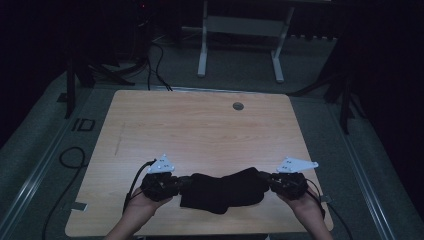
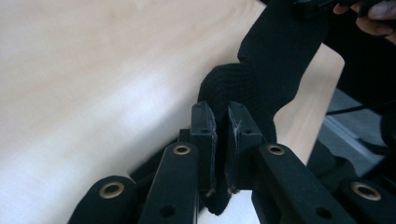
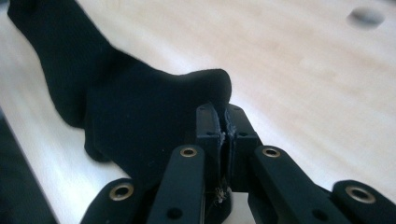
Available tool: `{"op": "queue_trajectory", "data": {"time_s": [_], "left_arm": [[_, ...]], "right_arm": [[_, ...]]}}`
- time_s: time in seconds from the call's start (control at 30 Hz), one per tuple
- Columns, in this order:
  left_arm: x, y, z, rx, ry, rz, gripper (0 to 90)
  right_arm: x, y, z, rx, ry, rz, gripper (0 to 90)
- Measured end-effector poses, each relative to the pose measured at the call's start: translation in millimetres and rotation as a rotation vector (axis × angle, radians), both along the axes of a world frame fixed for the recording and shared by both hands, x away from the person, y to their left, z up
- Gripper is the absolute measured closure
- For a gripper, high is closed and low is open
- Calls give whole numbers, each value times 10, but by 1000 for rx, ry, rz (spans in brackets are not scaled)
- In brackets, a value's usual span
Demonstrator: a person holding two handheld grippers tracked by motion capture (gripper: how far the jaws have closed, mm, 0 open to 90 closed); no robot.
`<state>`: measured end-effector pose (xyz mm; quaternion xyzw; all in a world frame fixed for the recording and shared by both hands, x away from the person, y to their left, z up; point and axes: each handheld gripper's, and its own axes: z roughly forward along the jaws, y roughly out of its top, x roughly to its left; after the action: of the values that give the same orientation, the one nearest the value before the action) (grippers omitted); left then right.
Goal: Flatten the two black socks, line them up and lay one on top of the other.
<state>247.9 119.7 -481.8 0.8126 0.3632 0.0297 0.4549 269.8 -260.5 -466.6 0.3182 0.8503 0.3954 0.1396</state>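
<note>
Marking "ID" on the floor [image 1: 83,124] left of the table [image 1: 200,125]

Both hands reach in low, the black two-jaw left gripper [image 1: 176,184] and black two-jaw right gripper [image 1: 268,181] facing inward, jaws clamped tight.

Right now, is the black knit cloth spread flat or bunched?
Bunched: the black knit cloth sags between left gripper and right gripper, both clamping its ends.

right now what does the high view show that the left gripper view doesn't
High view alone: the whole table with its round grommet, the floor, and a white table frame behind. Left gripper view alone: the left gripper close up, jaws pinching the fabric. Both: the black cloth stretched between the left gripper and the right gripper.
</note>
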Motion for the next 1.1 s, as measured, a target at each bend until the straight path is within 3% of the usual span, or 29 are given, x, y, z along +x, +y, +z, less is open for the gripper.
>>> {"op": "queue_trajectory", "data": {"time_s": [0.1,0.2,0.23,0.27,0.33,0.53,0.77,0.83,0.9,1.1], "left_arm": [[43,8,-265,-13,77,5,834],[86,-8,-441,12,108,19,833],[86,-8,-441,12,108,19,833],[117,-36,-555,44,124,24,833],[133,-54,-614,57,137,22,831],[139,-107,-700,107,129,16,821],[124,-105,-705,158,70,51,738],[127,-67,-688,135,58,81,739],[129,-34,-663,146,38,106,744],[137,44,-604,112,6,165,900]], "right_arm": [[27,14,-223,-15,58,-2,860],[97,7,-434,-17,119,-23,860],[97,7,-434,-17,119,-23,860],[113,2,-480,-18,131,-29,860],[161,-13,-640,-38,167,-44,859],[213,-66,-759,-46,184,-62,856],[237,-85,-807,-45,189,-70,852],[238,-87,-807,-45,191,-70,852],[241,-89,-807,-44,192,-70,852],[250,-86,-808,-45,191,-70,852]]}}
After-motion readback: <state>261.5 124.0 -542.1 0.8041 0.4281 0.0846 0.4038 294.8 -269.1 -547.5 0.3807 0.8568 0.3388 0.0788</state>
